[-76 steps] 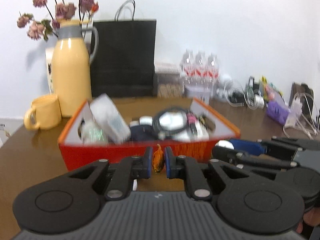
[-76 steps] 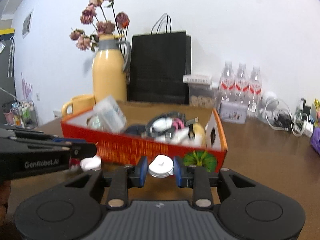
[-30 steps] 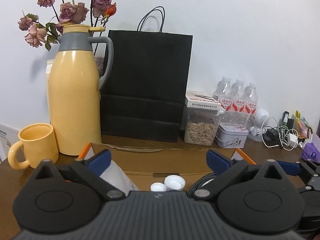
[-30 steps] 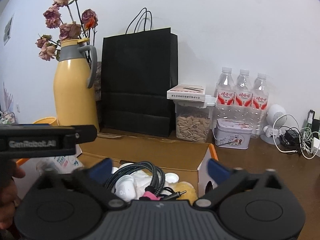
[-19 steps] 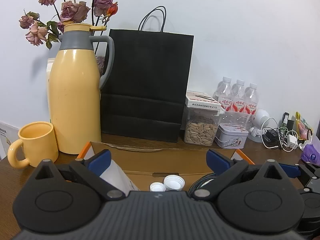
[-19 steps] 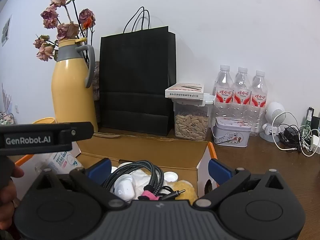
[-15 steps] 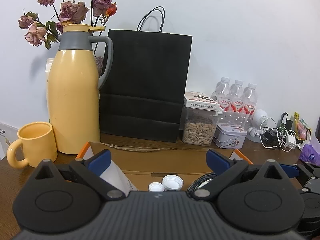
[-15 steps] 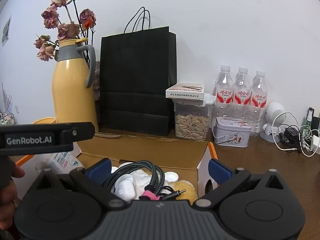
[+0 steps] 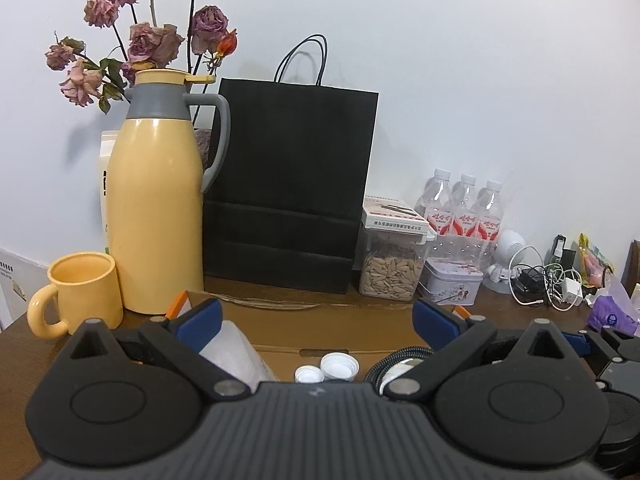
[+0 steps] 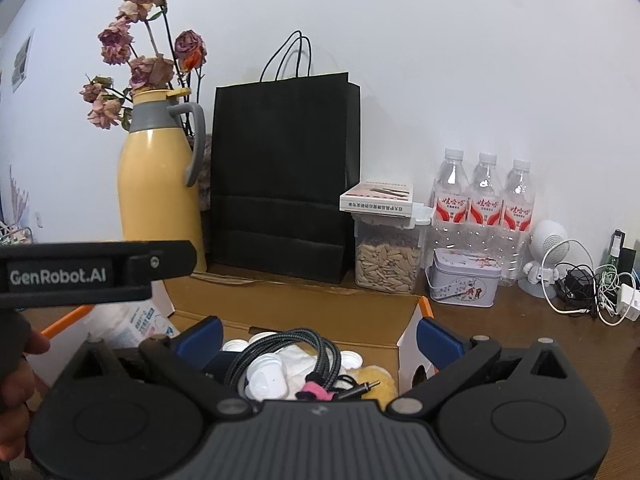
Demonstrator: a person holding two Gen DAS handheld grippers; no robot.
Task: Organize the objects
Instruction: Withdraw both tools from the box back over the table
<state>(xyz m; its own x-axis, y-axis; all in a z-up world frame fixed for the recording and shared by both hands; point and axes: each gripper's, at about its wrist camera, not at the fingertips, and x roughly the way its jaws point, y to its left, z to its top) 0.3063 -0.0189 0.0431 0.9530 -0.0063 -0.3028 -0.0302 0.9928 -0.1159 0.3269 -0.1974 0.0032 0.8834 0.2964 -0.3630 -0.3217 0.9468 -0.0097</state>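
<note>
Right now both grippers hang above the open cardboard box (image 10: pixel 304 312), and each has its fingers spread wide with nothing between them. Between and just below the left gripper (image 9: pixel 316 320) fingers lie two white bottle caps (image 9: pixel 327 368) on the box floor, with a white plastic packet (image 9: pixel 236 350) under the left-hand finger and a coil of braided cable (image 9: pixel 394 362) under the right-hand one. Below the right gripper (image 10: pixel 318 336) sits a jumble: a dark braided cable (image 10: pixel 304 350), a white earbud case (image 10: pixel 267 376), a pink cable tie (image 10: pixel 314 392), a jack plug, something yellow and soft, and more white caps. Judging from that heap, most of the loose small things are already in the box, so the gathering looks far along or done. What may be left sits well beyond the fingers on the worktop (image 10: pixel 520 344): chargers and white cables (image 10: pixel 592 292) at the far right, though whether they belong to the task I cannot tell. Behind the box stand a yellow thermos jug (image 9: pixel 160 216), a yellow mug (image 9: pixel 80 288) and a black paper bag (image 9: pixel 292 188), apparently untouched.
</note>
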